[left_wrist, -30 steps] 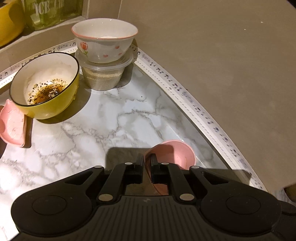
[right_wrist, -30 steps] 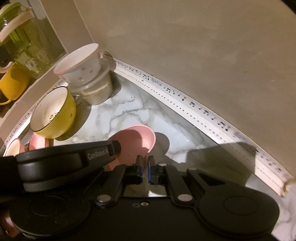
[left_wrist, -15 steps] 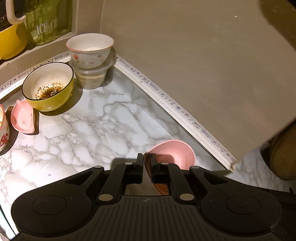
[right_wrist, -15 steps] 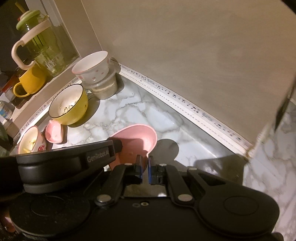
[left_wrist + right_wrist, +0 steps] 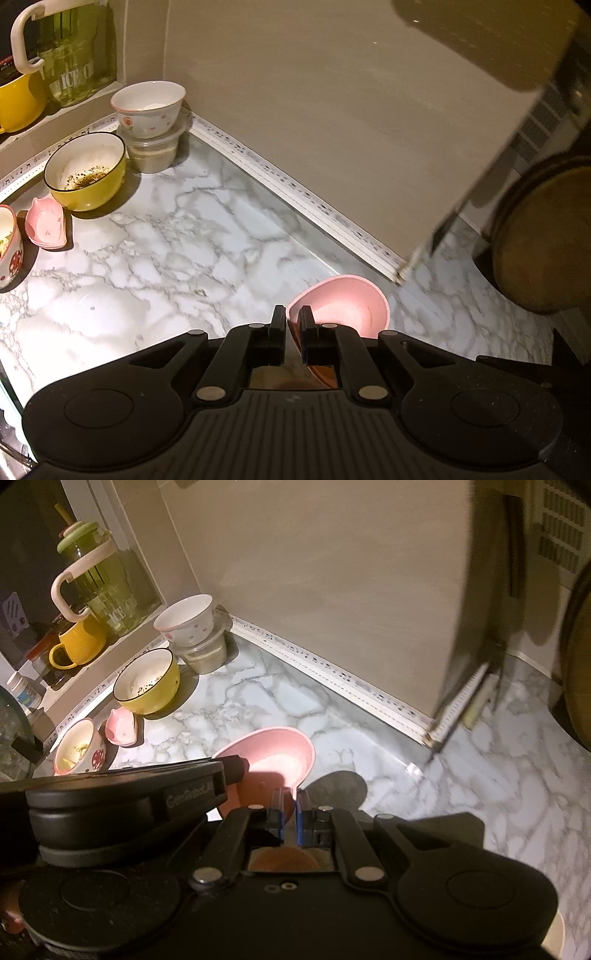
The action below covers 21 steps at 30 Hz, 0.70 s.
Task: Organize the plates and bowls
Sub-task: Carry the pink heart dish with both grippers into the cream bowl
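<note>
We find the pink bowl [image 5: 341, 306] held clear of the marble-patterned tabletop [image 5: 177, 236], near the wall's outer corner, with its shadow on the surface below. Both claws grip it. The left claw [image 5: 293, 325] is closed to a narrow gap on the rim, 1 finger inside and 1 outside. The right claw [image 5: 289, 805] is clamped likewise on the rim [image 5: 295, 792] at another point.

We judge the bowl light and rigid, probably plastic or melamine: matte, thin-walled, round with a slightly pinched lip. A rim pinch suits it, though the smooth wall could slip if it tilts; 2 grips reduce that risk.

At the far corner stand the remaining pieces. The yellow bowl [image 5: 86, 173] is glossy ceramic with a dark rim and holds residue. The white bowl [image 5: 149, 109], with red motifs, rests on a clear tub [image 5: 155, 155]. Beside them are a small pink dish [image 5: 46, 229] and a mushroom-print cup [image 5: 79, 751]. We judge these heavier, brittle and slick.
</note>
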{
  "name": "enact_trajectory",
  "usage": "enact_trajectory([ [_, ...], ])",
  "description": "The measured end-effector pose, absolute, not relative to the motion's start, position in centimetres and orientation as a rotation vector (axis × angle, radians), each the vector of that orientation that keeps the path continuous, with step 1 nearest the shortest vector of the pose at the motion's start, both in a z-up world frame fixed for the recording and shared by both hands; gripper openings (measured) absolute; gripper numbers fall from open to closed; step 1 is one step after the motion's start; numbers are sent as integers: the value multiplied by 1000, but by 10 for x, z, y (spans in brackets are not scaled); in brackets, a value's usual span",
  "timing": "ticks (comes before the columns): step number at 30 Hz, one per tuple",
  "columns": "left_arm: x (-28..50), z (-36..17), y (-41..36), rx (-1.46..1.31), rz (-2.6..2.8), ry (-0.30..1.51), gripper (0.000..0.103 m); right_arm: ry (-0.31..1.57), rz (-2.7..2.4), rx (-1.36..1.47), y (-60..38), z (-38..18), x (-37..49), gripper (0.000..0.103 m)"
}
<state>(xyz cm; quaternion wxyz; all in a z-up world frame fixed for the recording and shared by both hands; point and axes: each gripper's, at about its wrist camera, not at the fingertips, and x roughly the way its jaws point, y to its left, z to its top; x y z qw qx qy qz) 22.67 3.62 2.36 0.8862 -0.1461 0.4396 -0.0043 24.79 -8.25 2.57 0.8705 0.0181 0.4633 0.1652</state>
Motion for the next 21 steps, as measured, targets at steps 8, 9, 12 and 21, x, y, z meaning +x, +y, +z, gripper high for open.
enact_trajectory([
  [8,197,33,4,-272,-73,911,7,955,313,53,-112,35,210,4],
  [9,193,35,-1,-270,-83,908,7,954,307,56,-116,36,206,4],
  [12,185,37,-15,-261,-112,908,7,947,291,71,-131,38,194,5],
  [21,178,34,-68,-228,-226,935,7,948,226,116,-182,40,168,5],
])
